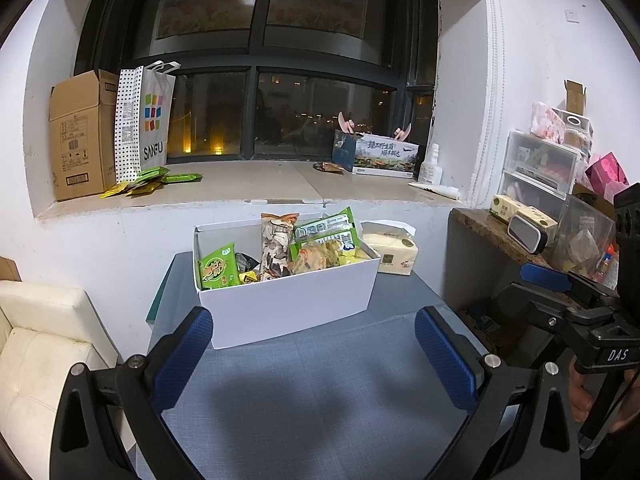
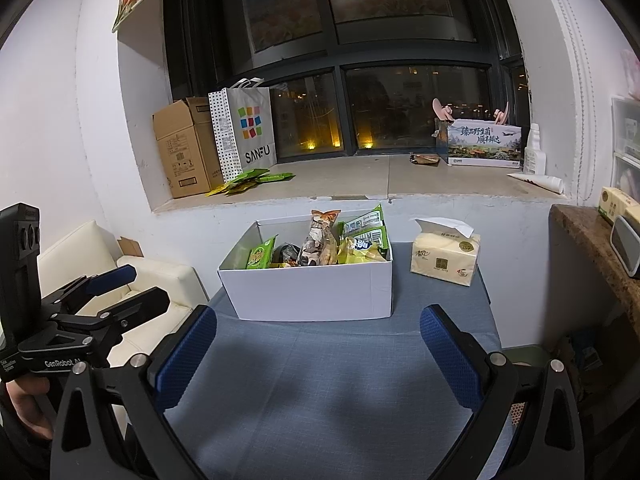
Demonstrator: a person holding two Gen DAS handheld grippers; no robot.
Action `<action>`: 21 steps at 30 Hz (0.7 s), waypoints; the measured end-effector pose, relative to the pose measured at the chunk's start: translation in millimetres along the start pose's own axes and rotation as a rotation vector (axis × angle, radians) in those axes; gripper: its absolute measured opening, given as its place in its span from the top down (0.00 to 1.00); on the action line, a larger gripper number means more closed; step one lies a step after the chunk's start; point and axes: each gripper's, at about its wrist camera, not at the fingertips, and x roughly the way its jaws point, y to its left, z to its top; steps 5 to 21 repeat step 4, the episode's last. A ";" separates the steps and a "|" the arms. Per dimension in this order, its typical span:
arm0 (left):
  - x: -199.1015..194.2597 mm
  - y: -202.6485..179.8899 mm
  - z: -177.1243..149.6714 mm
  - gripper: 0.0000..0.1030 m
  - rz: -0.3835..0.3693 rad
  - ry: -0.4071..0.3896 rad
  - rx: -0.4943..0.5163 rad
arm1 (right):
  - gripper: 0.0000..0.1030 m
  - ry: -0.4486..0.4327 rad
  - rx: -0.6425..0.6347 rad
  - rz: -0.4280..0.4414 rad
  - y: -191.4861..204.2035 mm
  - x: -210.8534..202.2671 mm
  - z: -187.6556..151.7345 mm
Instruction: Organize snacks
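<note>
White cardboard box (image 1: 288, 300) crammed with upright snack packets (image 2: 320, 242) sits at twelve o'clock on my blue-clothed counter (image 2: 320, 380). Both my left gripper (image 1: 312, 356) and right gripper (image 2: 320, 354) hang released, holding nothing. A careless reach could crush or topple the tall packets. Yellow tissue pack (image 2: 444, 258) crowds the box at two o'clock.

Lower halves of snack packets hidden behind front wall of white cardboard box (image 1: 288, 304); dark wrapper (image 2: 286, 254) mid-box too small to ID. Small print on brown corrugated carton (image 1: 80, 136) unreadable. Cream leather sofa (image 1: 36, 344) cut by left edge; clear plastic drawer unit (image 2: 628, 148) cut by right edge
</note>
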 end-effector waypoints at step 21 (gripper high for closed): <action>0.9 -0.3 0.2 0.00 0.004 0.000 0.000 | 0.00 0.000 -0.001 0.001 -0.5 0.5 -0.5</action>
